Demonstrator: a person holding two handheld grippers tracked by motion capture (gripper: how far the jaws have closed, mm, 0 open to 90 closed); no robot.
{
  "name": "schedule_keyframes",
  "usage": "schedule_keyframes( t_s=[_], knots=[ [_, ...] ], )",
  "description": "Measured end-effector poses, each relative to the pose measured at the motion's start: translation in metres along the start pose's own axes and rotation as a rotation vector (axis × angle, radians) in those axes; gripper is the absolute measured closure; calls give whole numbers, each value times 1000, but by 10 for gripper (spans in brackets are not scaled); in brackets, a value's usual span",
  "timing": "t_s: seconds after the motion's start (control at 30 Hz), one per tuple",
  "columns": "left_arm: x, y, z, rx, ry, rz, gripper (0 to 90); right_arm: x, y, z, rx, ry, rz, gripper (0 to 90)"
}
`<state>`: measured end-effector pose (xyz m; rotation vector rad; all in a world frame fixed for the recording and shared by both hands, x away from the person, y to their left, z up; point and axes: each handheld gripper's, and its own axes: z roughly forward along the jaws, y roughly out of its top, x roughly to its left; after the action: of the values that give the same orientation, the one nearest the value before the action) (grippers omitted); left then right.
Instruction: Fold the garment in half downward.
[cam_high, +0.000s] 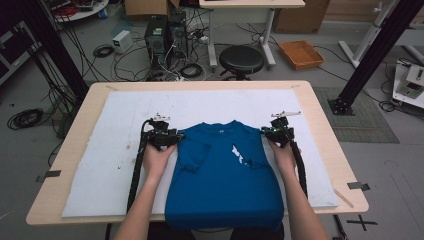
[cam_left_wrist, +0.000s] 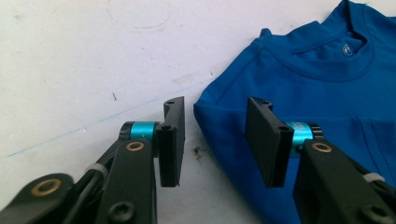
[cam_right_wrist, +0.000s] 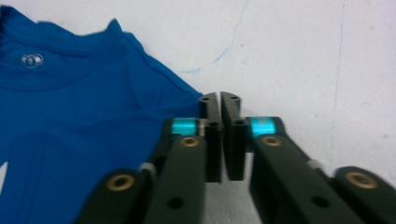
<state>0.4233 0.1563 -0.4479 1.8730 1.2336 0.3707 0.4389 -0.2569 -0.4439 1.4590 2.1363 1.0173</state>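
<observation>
Shirt (cam_high: 222, 175) lies flat, collar away from the person, on the white surface (cam_high: 100, 150), its two shoulder corners each at a claw: left claw (cam_left_wrist: 215, 140) half-open astride the shoulder edge, not yet pinching, right claw (cam_right_wrist: 219, 140) nearly shut at the other corner, grip uncertain.

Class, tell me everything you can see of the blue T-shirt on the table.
The blue T-shirt looks like soft knit cloth with a ribbed round collar and a small white logo inside the neck. It lies flat, front up, collar away from the person, sleeves folded inward across the chest, a white print showing between them, on the white mat, its hem reaching the near edge. A gripper sits at each shoulder corner.
</observation>
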Motion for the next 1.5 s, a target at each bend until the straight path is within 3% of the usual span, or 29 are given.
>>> schedule_keyframes(
  t_s=[0.2,0.33,0.43,0.5,0.57,0.67,0.87,1.03,1.2,1.27,1.33,1.5],
  knots=[
    [-2,16,3,1,-10,23,530,3,7,-5,-71,16,-14,766],
    [-5,27,13,30,-29,46,506,9,17,2,-57,30,-29,722],
    [-9,29,21,18,-50,77,507,16,25,12,-36,30,-79,709],
    [-8,30,31,62,-55,67,508,19,28,19,-12,38,-87,710],
    [-8,29,35,60,-55,66,509,21,32,26,18,29,-101,710],
    [-5,28,39,51,-61,57,520,24,34,30,15,33,-94,710],
    [-8,30,40,61,-56,69,552,32,35,37,42,43,-120,704],
    [-15,33,44,84,-27,118,560,34,35,42,61,38,-134,689],
    [-19,33,42,92,27,157,704,39,34,41,62,39,-170,848],
    [-21,33,42,94,3,163,819,40,34,41,59,36,-171,867],
    [-22,33,42,98,3,183,861,38,34,41,57,46,-149,874],
    [-20,33,41,78,-11,174,880,30,34,34,21,74,-97,877]
  ],
)
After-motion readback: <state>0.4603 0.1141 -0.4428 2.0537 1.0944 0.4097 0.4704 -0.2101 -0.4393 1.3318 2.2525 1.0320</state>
